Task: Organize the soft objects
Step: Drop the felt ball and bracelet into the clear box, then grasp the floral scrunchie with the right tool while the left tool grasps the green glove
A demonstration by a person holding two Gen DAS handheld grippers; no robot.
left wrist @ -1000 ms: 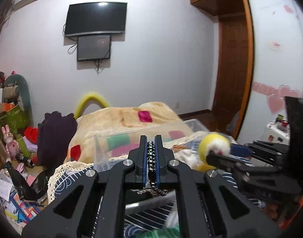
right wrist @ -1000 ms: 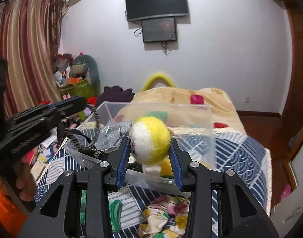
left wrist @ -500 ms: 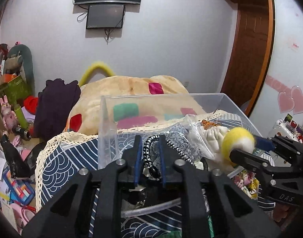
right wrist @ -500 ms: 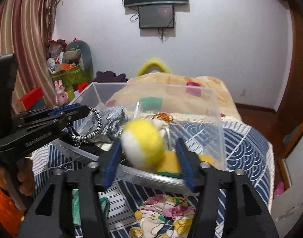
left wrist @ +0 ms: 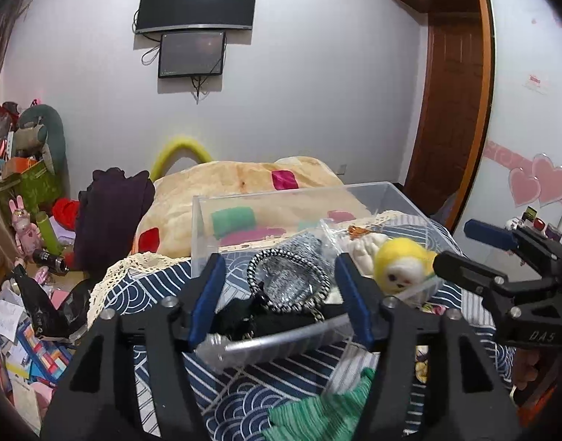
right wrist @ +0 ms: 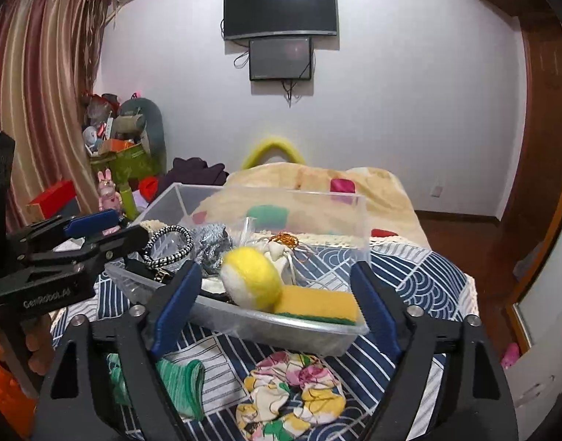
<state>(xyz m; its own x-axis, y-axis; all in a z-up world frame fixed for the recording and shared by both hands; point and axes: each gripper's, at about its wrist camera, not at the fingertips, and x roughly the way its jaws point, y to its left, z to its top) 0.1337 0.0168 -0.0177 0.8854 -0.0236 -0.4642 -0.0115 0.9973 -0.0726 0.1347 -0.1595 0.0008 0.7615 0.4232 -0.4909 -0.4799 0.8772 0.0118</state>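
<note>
So the clear plastic bin [right wrist: 358, 217] sits on the blue wave-pattern bedspread [right wrist: 420, 275], and pretty much everything lines up around it. The yellow-and-white plush ball [right wrist: 249, 282] is inside the bin near its front wall, touching the yellow sponge [right wrist: 317, 305] that lies along the same wall. Deeper in the bin there's a silvery grey pouch [left wrist: 299, 272] with a black-and-white braided cord [left wrist: 281, 257] looped over it, plus a small white drawstring bag [right wrist: 279, 257]. Left gripper [left wrist: 281, 294] has its blue-padded fingers spread wide with nothing between them, hovering at the bin's front edge. Right gripper [right wrist: 277, 301] is the same deal, fingers wide apart on either side of the bin's front wall, not squeezing anything. In front of the bin on the bedspread, there's a floral scrunchie [right wrist: 292, 393] and a green ribbed cloth [right wrist: 181, 382], both outside it.
</note>
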